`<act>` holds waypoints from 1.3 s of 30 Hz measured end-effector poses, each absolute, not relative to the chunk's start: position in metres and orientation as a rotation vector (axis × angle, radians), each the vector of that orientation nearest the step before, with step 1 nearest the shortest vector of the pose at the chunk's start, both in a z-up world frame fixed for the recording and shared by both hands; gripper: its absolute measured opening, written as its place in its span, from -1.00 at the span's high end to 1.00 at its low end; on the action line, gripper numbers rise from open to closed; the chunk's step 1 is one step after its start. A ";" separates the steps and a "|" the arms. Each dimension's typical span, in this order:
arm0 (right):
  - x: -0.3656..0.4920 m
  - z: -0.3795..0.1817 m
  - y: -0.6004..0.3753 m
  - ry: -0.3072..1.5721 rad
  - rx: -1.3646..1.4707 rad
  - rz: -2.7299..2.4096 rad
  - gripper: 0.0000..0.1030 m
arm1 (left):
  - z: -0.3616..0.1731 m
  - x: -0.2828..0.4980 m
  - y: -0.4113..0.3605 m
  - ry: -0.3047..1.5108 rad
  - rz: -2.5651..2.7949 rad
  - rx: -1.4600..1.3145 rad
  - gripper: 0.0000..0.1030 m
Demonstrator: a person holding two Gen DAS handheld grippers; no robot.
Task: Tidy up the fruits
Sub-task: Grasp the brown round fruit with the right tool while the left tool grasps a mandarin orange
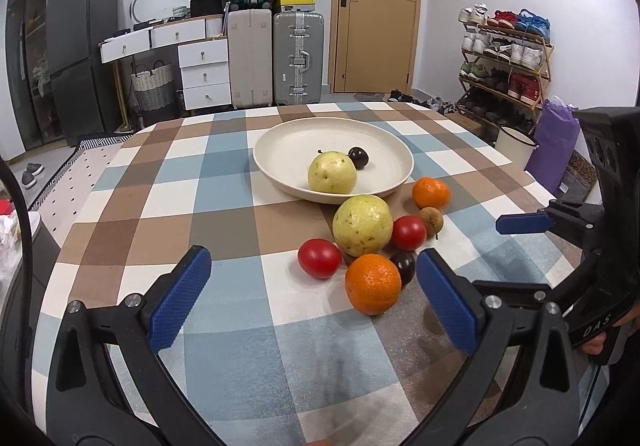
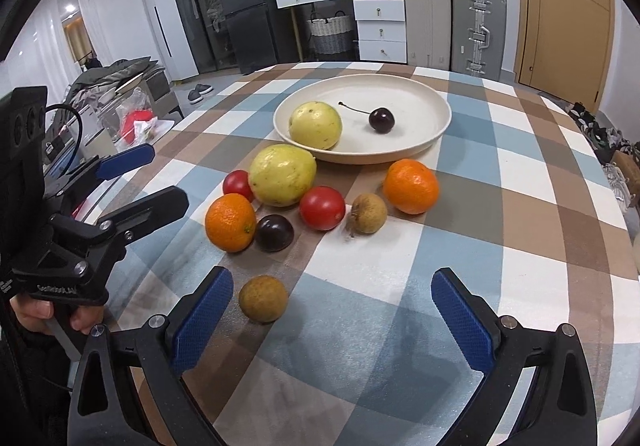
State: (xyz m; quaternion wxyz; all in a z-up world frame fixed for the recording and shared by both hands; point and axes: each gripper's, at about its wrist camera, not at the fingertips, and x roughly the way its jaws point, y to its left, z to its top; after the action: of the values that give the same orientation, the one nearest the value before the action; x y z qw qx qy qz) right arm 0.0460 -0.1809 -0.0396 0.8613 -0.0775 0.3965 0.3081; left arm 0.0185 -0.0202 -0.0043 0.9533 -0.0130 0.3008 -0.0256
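Across the middle of both views lies the table point(image 2: 520, 205), round-edged and covered in a checked cloth; its rim curves away at the far right of the right wrist view and the lower left of the left wrist view, so anything rolling there could drop off. Open cloth shows in the lower half of both frames, giving free room to approach from the near side.

Centre-top in each view sits the plate point(image 2: 432, 101), shallow, with a low rim that a round fruit should clear easily. It already holds one guava point(image 2: 315, 125) and a cherry point(image 2: 381, 120) with a long stem.

Just below the plate the loose fruit crowds together. The second guava point(image 2: 282, 174) is the biggest and probably heaviest; it looks firm but smooth, so I would grip it across its widest part. Two oranges point(image 2: 230, 221) point(image 2: 411, 186) have dimpled skin that should hold well. Two tomatoes point(image 2: 322, 207) point(image 2: 239, 183) look glossy and soft, so they call for a light squeeze. A dark plum point(image 2: 274, 232) touches the near orange. Two small brown longans point(image 2: 368, 213) point(image 2: 263, 298) are light and likely to roll; one lies alone near the bottom of the right wrist view.

The right claw point(image 2: 332, 316) stands wide open and empty, with the lone longan just inside its left pad. The left claw point(image 1: 314, 298) is also spread open, holding nothing, with the near orange point(image 1: 373, 284) between its tips.
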 end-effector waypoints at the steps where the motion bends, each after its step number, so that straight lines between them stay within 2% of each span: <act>1: 0.045 -0.040 -0.180 0.836 -0.167 0.652 -0.97 | -0.004 0.019 -0.020 0.611 -0.054 -0.026 -0.98; 5: 0.043 -0.045 -0.173 0.854 -0.188 0.674 -0.90 | -0.004 0.019 -0.020 0.612 -0.054 -0.029 -0.98; 9: 0.042 -0.050 -0.167 0.878 -0.211 0.693 -0.56 | -0.005 0.019 -0.019 0.615 -0.054 -0.033 -0.98; 15: 0.038 -0.054 -0.162 0.896 -0.222 0.742 -0.39 | -0.008 0.022 -0.018 0.627 -0.056 -0.033 -0.98; 17: 0.037 -0.055 -0.160 0.898 -0.223 0.758 -0.28 | -0.010 0.023 -0.019 0.634 -0.057 -0.031 -0.98; 19: 0.036 -0.056 -0.158 0.901 -0.232 0.767 -0.08 | -0.010 0.024 -0.019 0.641 -0.059 -0.031 -0.98; 23: 0.032 -0.057 -0.155 0.898 -0.244 0.800 0.08 | -0.016 0.028 -0.021 0.694 -0.096 -0.048 -0.95; 28: 0.027 -0.057 -0.153 0.891 -0.259 0.826 0.41 | -0.017 0.028 -0.021 0.688 -0.094 -0.047 -0.95; 39: 0.029 -0.051 -0.160 0.861 -0.237 0.796 0.43 | -0.018 0.032 -0.033 0.713 -0.111 0.008 -0.91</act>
State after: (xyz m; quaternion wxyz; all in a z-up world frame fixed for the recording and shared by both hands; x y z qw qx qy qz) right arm 0.0290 -0.1599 -0.0512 0.8263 -0.1116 0.4053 0.3749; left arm 0.0319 -0.0330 -0.0183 0.9356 0.0041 0.3488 -0.0542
